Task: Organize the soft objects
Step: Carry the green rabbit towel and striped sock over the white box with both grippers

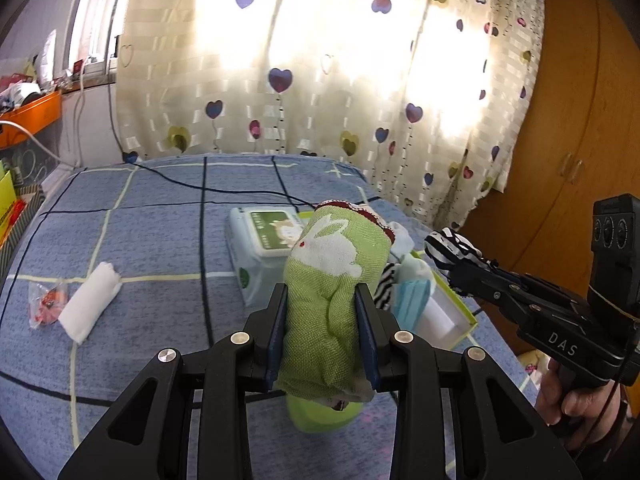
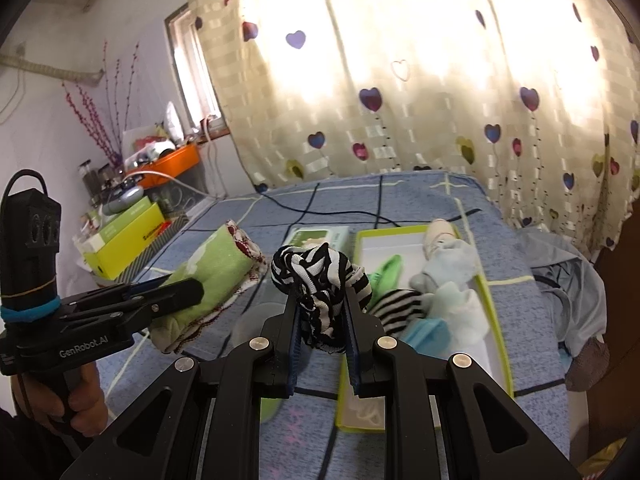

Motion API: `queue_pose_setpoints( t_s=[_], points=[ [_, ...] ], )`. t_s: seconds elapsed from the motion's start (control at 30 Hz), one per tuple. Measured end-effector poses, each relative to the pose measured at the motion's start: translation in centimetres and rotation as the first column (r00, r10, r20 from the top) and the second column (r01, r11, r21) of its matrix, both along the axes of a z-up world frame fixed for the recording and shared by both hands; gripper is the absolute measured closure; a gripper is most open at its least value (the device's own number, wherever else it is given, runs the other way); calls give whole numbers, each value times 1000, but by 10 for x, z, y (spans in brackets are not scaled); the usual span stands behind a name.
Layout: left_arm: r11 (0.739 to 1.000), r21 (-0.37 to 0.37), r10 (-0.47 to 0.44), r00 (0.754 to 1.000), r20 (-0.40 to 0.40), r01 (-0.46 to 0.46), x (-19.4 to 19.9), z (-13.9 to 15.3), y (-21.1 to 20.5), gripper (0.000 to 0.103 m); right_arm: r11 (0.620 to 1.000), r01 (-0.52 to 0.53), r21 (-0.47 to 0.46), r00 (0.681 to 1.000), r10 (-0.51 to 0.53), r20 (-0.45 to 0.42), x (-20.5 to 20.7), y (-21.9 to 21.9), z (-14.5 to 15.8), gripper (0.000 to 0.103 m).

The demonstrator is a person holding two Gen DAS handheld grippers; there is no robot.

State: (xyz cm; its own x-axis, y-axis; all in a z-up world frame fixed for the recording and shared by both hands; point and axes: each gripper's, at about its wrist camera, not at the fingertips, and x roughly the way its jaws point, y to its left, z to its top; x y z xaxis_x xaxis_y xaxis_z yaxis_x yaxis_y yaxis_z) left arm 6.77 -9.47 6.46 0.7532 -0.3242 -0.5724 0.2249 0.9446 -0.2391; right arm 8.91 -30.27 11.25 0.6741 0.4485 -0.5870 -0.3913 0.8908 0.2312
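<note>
Each hand-held gripper clamps a bundle (green towel (image 1: 332, 280), striped sock (image 2: 320, 280)).

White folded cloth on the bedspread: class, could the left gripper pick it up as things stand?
Probably not yet: the left gripper is shut on the green rabbit sock, so its jaws are occupied. The white folded cloth itself lies uncovered.

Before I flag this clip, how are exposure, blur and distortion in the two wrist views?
Left wrist view: the backlit curtain is blown out to white patches, the fisheye bows the bed, yet the green rabbit cloth is sharp. Right wrist view: the same glare, dark corners, the striped sock is crisp and the green-edged box slightly soft.
</note>
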Motion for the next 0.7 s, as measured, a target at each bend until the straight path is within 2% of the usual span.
queue_pose_setpoints(
  t_s=[0.7],
  points=[
    [990, 26, -135, 988, -72, 137, 17, -20, -75, 70, 992, 129, 3, 989, -129, -66, 0, -73, -30, 85]
  ],
)
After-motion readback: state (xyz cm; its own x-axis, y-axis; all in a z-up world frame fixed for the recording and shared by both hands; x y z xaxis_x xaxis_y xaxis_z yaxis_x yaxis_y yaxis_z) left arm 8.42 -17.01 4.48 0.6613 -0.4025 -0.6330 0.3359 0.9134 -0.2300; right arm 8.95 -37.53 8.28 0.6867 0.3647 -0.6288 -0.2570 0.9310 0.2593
